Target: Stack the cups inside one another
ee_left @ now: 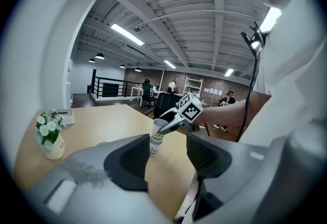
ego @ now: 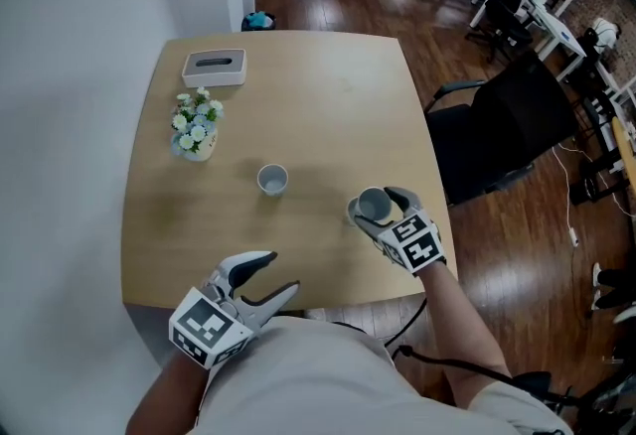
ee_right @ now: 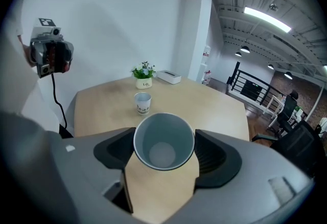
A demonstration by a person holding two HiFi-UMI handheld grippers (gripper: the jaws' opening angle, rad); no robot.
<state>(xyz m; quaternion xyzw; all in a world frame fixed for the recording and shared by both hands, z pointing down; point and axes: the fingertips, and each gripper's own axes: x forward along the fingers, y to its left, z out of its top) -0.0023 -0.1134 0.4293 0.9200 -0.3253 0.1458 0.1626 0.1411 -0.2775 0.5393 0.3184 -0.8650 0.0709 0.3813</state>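
Observation:
A white paper cup (ego: 272, 179) stands upright on the tan table (ego: 318, 95), left of centre; it also shows in the right gripper view (ee_right: 142, 102). My right gripper (ego: 376, 205) is shut on a second paper cup (ego: 372, 208) near the table's front right. That cup's open mouth (ee_right: 163, 142) sits between the right gripper's jaws (ee_right: 163, 150). In the left gripper view the held cup (ee_left: 156, 138) looks tall, perhaps a nested pair; I cannot tell. My left gripper (ego: 281, 272) is open and empty at the front edge, its jaws (ee_left: 167, 159) pointing at the right gripper.
A small vase of flowers (ego: 196, 130) and a white tissue box (ego: 214, 67) stand at the table's far left. A black office chair (ego: 507, 125) is just off the right edge. A white wall runs along the left side.

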